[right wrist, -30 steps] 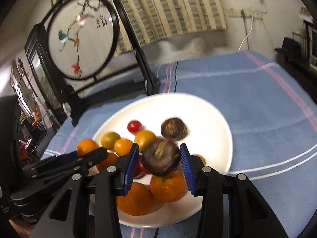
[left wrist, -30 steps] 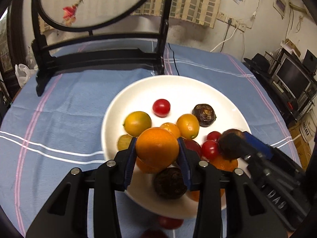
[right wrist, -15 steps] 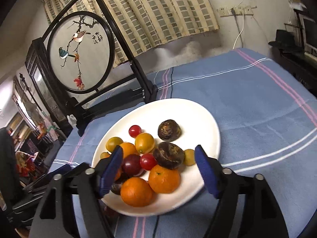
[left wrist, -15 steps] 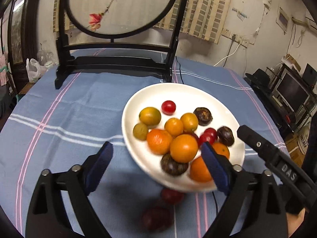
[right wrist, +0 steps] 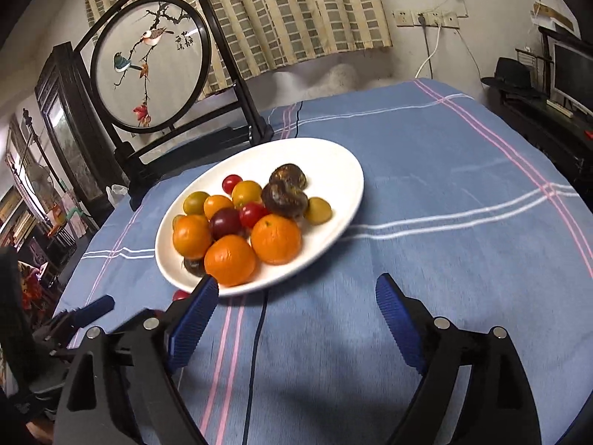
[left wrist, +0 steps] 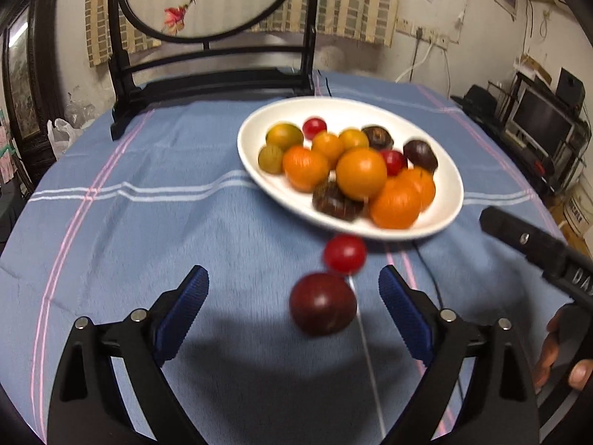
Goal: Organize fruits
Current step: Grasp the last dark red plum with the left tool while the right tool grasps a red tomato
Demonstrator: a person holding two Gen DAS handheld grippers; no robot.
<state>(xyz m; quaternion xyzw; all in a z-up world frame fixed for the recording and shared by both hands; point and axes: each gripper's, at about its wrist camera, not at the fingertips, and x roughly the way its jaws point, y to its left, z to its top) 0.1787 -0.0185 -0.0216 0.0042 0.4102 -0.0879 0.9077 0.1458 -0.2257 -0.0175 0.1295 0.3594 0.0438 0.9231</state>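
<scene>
Presently both grippers stand over the near part of the bench, which is covered by a blue cloth with pink and white stripes. The left gripper has its jaws spread wide with nothing clamped; they have just been opening. A dark plum lies on the cloth between the blue pads, touching neither. Just beyond it, a red cherry tomato rests on the cloth beside the near rim of the white plate.

The right gripper likewise has its jaws wide apart and empty; they have just been opening. Only bare cloth and a thin dark cable lie between its pads. Its left pad overlaps the near rim of the plate in the right wrist view.

The plate carries the collected fruit: several oranges, small yellow-orange tomatoes, red cherry tomatoes, a dark plum and brown wrinkled fruits, heaped toward the near side, with the far half of the plate bare.

Behind the plate a round embroidered screen in a black frame stands on the bench. A striped curtain hangs on the wall beyond, with a wall socket and white lead to its right. Part of the person's hand shows at the right edge of the left wrist view.
</scene>
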